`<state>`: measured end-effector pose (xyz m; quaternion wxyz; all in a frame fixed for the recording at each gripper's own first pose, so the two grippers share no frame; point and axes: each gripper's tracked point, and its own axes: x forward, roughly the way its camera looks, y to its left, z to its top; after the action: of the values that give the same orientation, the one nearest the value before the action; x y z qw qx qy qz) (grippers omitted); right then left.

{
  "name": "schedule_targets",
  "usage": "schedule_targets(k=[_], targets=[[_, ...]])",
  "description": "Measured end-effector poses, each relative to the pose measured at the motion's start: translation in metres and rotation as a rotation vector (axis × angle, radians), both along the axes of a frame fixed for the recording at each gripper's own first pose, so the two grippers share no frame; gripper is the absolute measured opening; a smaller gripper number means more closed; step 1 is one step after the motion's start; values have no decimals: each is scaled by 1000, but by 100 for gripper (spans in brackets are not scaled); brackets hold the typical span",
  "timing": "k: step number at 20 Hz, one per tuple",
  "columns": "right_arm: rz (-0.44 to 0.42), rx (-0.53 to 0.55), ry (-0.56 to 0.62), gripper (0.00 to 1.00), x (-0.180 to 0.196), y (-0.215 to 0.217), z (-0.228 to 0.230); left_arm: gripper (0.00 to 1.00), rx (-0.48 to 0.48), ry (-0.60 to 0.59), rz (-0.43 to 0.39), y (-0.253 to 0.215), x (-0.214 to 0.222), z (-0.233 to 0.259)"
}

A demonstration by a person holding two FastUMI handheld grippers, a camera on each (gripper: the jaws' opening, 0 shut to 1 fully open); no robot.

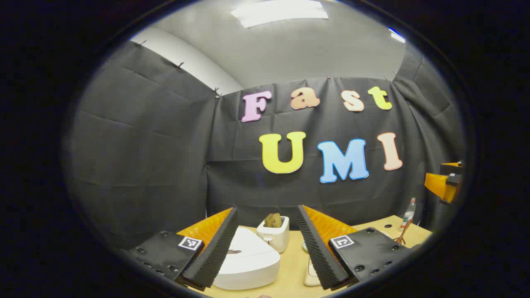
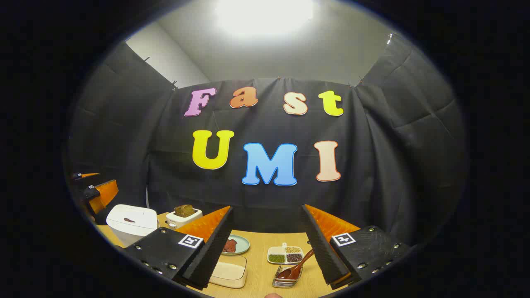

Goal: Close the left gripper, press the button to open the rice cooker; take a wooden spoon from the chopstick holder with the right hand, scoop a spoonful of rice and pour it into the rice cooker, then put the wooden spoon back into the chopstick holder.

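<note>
Ridged fingers of the left gripper [image 1: 267, 248] stand wide apart at the bottom of the left gripper view, with nothing held between them, above a light wooden table [image 1: 292, 265]. Between them sits the white, rounded rice cooker [image 1: 248, 260] with its lid down, and just behind it a small white toaster [image 1: 274, 234] with brown bread slices standing in its slots. Far to the right of that view, a clear bottle with a red band [image 1: 409, 212] stands near the table's back edge. In the right gripper view, the right gripper [image 2: 267, 248] is likewise spread wide and empty. Between its fingers lie a clear rectangular container of white rice [image 2: 229, 273], a pale round plate with something red on it [image 2: 237, 244], a white divided dish of mixed grains and beans [image 2: 285, 254], and a metal wire chopstick holder [image 2: 287, 279] in which a brown wooden spoon [image 2: 296, 267] rests, its handle slanting up to the right. The rice cooker and toaster appear at the left of this view, well apart from the spoon, with the left gripper farther left at the edge.
</note>
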<state>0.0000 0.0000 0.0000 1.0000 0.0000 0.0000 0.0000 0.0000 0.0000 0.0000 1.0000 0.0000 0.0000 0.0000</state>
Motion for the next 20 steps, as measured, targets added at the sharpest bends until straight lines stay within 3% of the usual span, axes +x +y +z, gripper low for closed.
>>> schedule_targets(k=[20], targets=[[-3,14,-8,97,8,-4,0,98,28,-24,9,-5,3,11]])
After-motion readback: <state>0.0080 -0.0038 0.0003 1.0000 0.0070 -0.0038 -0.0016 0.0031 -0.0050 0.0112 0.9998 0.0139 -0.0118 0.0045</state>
